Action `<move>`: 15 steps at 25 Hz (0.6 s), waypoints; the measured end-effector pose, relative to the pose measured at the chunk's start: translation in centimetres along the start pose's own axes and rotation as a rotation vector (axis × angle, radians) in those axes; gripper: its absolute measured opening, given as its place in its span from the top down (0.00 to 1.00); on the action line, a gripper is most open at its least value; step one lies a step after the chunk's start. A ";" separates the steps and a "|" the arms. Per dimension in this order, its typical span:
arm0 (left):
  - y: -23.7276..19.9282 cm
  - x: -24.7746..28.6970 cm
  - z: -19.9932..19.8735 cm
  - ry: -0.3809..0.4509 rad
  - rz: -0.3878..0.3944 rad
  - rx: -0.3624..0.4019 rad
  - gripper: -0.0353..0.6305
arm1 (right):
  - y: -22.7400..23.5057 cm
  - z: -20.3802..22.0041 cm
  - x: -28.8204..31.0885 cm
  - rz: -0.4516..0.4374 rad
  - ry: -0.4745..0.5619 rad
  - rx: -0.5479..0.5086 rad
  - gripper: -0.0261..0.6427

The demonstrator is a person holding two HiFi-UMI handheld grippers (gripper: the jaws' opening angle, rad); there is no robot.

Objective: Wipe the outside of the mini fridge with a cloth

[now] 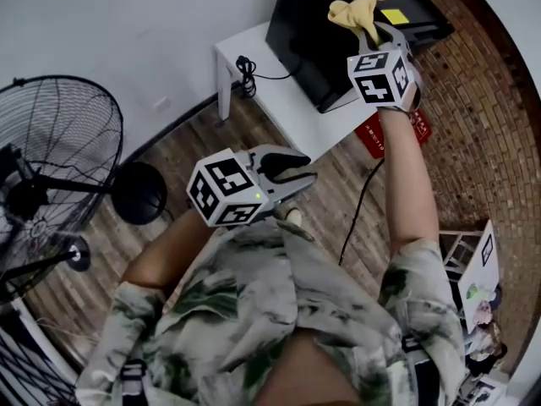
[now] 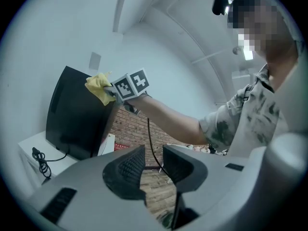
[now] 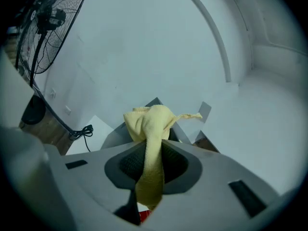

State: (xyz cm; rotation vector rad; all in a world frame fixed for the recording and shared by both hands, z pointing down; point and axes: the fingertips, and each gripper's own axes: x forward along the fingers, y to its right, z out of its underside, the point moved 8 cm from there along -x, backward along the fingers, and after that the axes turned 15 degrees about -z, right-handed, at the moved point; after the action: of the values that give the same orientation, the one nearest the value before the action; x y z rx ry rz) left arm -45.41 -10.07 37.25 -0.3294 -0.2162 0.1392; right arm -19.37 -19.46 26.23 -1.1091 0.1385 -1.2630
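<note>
Cloth (image 1: 355, 11), yellow and bunched, sits at the upper right of the head view against the top edge of the black fridge (image 1: 313, 32). The right hand-held gripper (image 1: 370, 34) has its jaws closed on it. In the right gripper view a strip of cloth (image 3: 147, 129) runs down between the dark pads, with the bunch above the tips. The fridge stands on a white bench (image 1: 254, 49) by the wall, and a coiled black cable (image 1: 247, 73) lies on the bench to its left. The left hand-held gripper (image 1: 306, 166) is mid-frame, well apart from the fridge, over the wooden floor. Its jaws stand narrowly apart with nothing between them (image 2: 154, 153). A black fan (image 1: 51, 167) stands at the left edge.
</note>
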 end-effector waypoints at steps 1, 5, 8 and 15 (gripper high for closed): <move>-0.2 -0.1 0.1 0.000 -0.002 -0.003 0.76 | -0.3 0.2 0.6 -0.001 -0.013 0.000 0.83; -1.0 -0.6 0.3 -0.002 -0.008 -0.010 0.76 | -2.2 1.7 2.9 -0.025 -0.070 -0.002 0.83; -1.6 -0.9 0.5 -0.002 -0.017 -0.019 0.76 | -4.0 2.9 4.6 -0.029 -0.133 -0.029 0.83; -3.2 -1.8 0.9 -0.012 -0.045 -0.040 0.76 | -8.6 5.6 8.7 -0.083 -0.217 -0.040 0.83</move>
State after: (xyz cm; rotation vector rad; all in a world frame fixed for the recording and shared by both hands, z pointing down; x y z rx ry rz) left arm -47.10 -13.12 38.86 -0.3633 -0.2385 0.0927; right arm -18.52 -22.23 39.31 -1.2900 -0.0461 -1.2081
